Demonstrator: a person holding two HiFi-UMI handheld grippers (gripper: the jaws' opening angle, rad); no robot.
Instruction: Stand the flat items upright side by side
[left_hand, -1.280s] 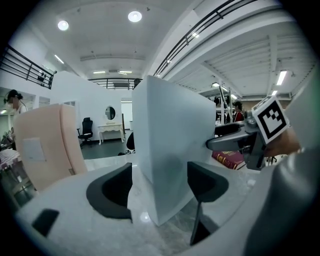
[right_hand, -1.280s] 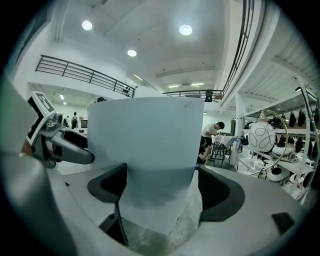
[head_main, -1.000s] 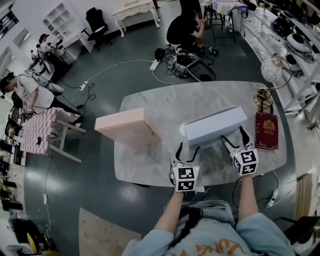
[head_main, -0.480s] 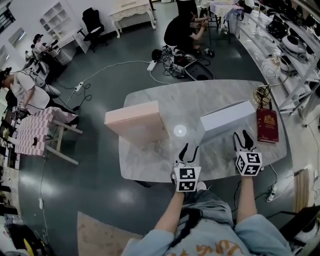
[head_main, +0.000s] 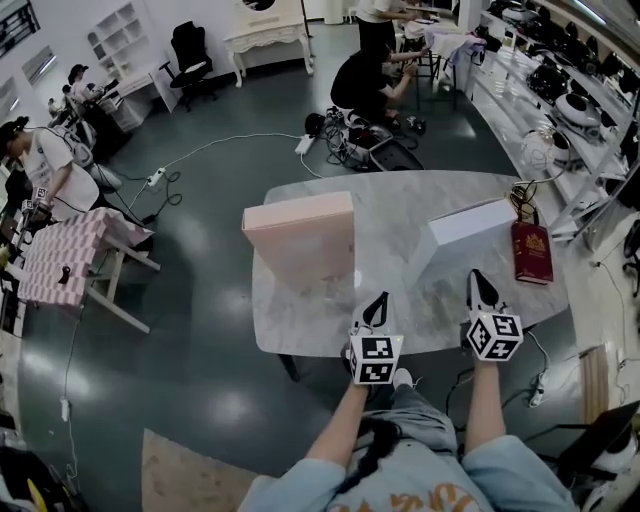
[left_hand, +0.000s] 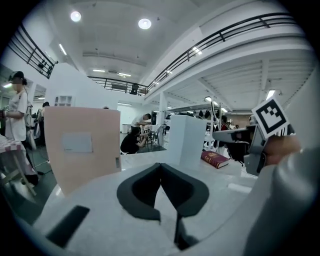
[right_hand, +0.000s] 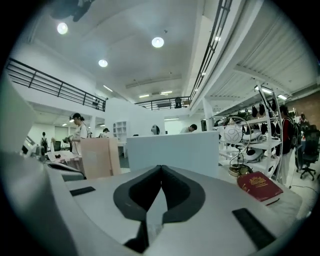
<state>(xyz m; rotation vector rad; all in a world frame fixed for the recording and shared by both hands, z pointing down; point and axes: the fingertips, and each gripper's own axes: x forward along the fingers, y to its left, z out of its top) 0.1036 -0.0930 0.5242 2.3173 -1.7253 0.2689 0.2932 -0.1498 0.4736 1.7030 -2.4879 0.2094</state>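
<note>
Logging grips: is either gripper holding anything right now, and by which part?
Nothing is held. The left gripper and the right gripper are both shut with nothing between their jaws.

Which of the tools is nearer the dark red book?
Right. The right tool is just left of the dark red book; the left tool is much farther left.

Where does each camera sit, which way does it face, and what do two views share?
Head view: on the person's head, steeply down at the marble table; forearms, left gripper, right gripper show.
Left gripper view: on the left gripper, along its shut jaws toward the upright pink box.
Right gripper view: on the right gripper, along its shut jaws toward the upright white box.
Shared: both gripper views show both boxes and the red book.
</note>
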